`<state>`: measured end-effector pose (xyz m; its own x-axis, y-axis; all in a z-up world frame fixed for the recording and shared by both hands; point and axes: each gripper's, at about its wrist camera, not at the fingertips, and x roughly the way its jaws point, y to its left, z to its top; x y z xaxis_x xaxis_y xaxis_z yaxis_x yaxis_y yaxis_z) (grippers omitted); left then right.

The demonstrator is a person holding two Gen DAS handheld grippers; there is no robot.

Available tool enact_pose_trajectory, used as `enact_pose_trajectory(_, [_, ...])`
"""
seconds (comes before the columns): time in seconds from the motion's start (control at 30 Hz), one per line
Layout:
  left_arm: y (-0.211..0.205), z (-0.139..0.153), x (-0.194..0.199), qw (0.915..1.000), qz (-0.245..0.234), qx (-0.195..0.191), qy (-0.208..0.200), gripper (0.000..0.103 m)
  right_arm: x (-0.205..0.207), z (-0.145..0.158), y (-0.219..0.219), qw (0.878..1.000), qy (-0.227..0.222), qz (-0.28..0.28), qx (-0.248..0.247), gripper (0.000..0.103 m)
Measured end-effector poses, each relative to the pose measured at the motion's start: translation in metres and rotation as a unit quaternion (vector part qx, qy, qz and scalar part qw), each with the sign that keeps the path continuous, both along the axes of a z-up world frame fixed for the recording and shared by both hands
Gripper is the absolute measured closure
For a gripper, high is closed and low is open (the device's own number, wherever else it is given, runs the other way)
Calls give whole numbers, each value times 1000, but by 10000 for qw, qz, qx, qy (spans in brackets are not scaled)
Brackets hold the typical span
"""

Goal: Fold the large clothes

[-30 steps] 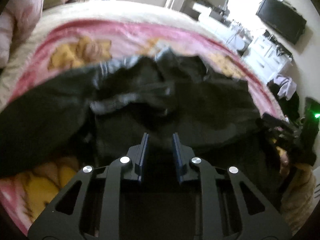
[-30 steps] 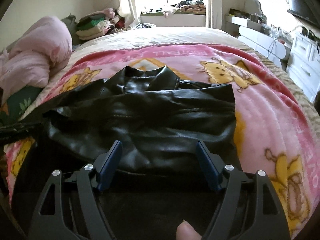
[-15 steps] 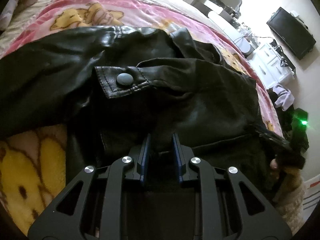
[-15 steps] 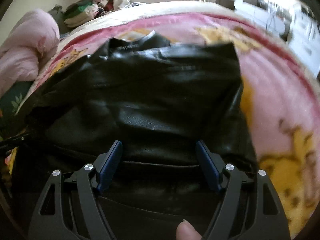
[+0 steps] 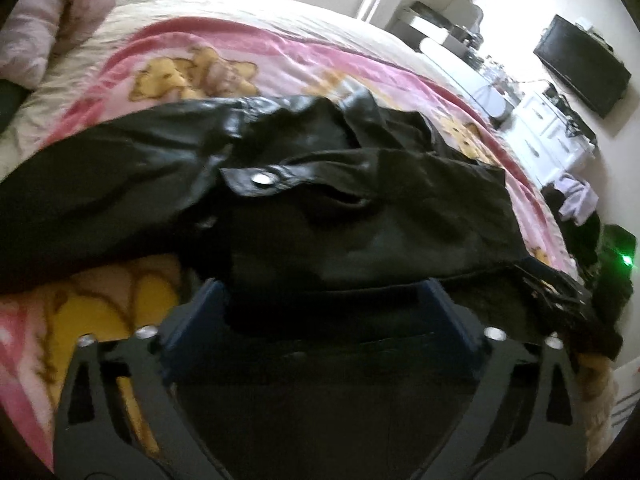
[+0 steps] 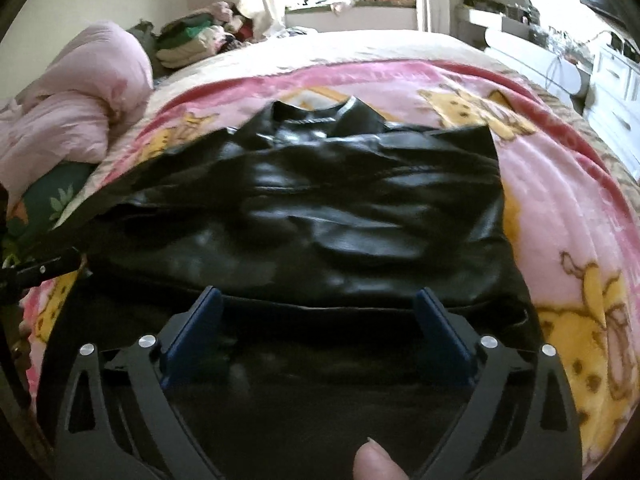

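Note:
A black leather jacket (image 5: 360, 208) lies on the pink cartoon blanket (image 5: 192, 76), collar toward the far side, a sleeve stretched to the left. A tab with a silver snap (image 5: 262, 179) lies on its front. My left gripper (image 5: 324, 292) is open and empty, its jaws wide apart just above the jacket's near hem. In the right wrist view the jacket (image 6: 320, 208) fills the middle of the blanket (image 6: 560, 208). My right gripper (image 6: 320, 300) is open and empty over the near hem. The other gripper's tip (image 6: 44, 268) shows at the left edge.
A pink duvet (image 6: 72, 120) is bunched at the bed's left, with stacked clothes (image 6: 192, 36) behind it by the window. White drawers (image 5: 548, 140) and a wall TV (image 5: 580, 68) stand to the right of the bed. A thumb (image 6: 376, 460) shows at the bottom.
My left gripper's jaws have opened wide, letting go of the jacket's hem, and it has pulled back. My right gripper has stayed open and has drawn back a little.

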<state>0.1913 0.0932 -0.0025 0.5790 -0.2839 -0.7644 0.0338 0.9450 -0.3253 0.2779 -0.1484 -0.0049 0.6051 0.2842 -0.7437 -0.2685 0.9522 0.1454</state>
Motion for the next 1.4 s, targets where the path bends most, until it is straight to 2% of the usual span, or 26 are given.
enact_pose_trajectory(0.1, [8,2,-1,9995,241,214,28,9,-5,6,11,9999,-64,70,33,4])
enact_pose_trajectory(0.27, [27,-3,-6,9982,554,192,149,9,-10,13,29,9997,-139,158,108,4])
enact_pose_trajectory(0.37, [36,-3,-10,9967,729,321,163,9,-11,18,41,9995,-181,249,82,4])
enact_pose_trajectory(0.6, [51,4,-17,9941,962,502,44,9,-11,32,76,9983,-280,496,83,4])
enact_pose_trajectory(0.83, [73,14,-21,9893,1377,470,-68,9,-12,48,114,9960,-432,782,99,4])
enact_pose_trajectory(1.0, [86,20,-23,9853,1602,581,-130,9,-14,59,143,9932,-562,1018,41,4])
enact_pose_trajectory(1.27, [112,23,-28,9800,1908,551,-95,9,-15,67,183,9890,-627,1338,50,4])
enact_pose_trajectory(1.4, [132,23,-31,9749,2183,419,-102,9,-16,69,206,9852,-723,1553,-60,4])
